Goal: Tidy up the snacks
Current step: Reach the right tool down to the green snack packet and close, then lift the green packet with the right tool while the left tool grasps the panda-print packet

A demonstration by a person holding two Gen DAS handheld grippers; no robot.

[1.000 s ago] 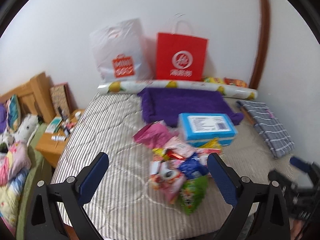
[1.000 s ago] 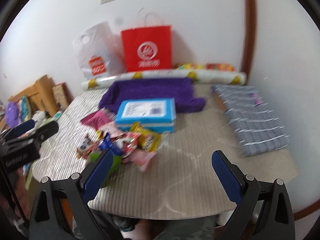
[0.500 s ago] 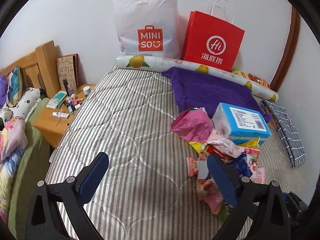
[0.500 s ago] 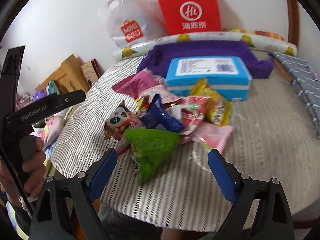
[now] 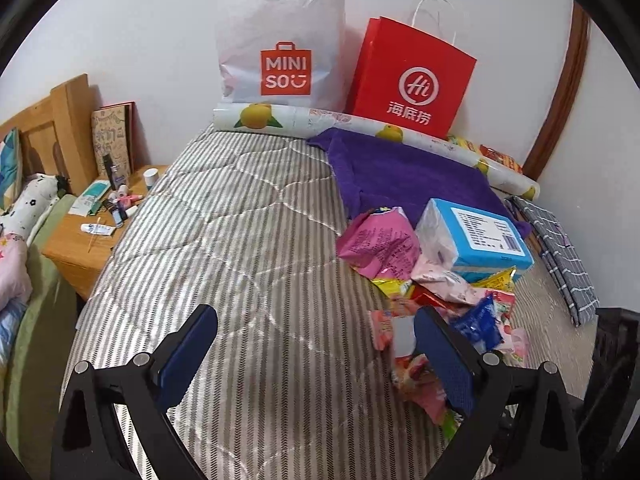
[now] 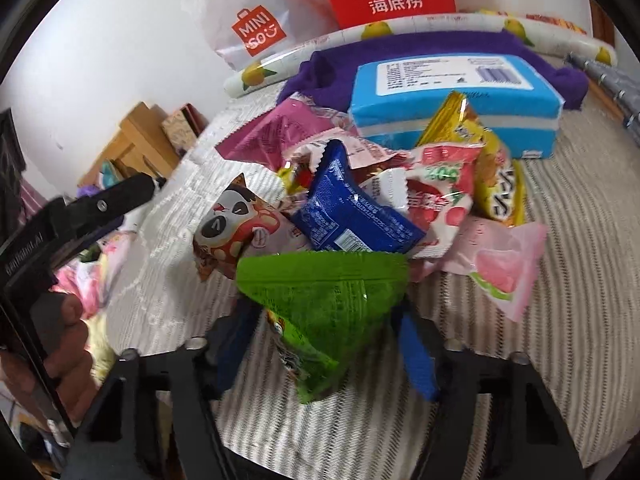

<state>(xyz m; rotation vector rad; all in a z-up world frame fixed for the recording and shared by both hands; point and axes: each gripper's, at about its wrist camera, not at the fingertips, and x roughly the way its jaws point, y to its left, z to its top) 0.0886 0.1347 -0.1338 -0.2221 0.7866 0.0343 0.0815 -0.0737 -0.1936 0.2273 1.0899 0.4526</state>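
Snack packets (image 5: 440, 304) lie heaped on a striped bed (image 5: 248, 240), against a blue tissue pack (image 5: 476, 236). At left, the left hand-held gripper (image 5: 316, 356) hovers spread wide and empty, one finger hiding part of the pile. At right, the right hand-held gripper (image 6: 320, 356) straddles a green packet (image 6: 320, 300); blur hides whether it grips, and the packet covers its fingertips.

A white shopping bag (image 5: 280, 40) and a red paper bag (image 5: 412, 76) lean on the wall behind the bed (image 5: 240, 240). A purple towel (image 5: 404, 172) lies near them. A wooden nightstand (image 5: 80, 244) stands beside the bed.
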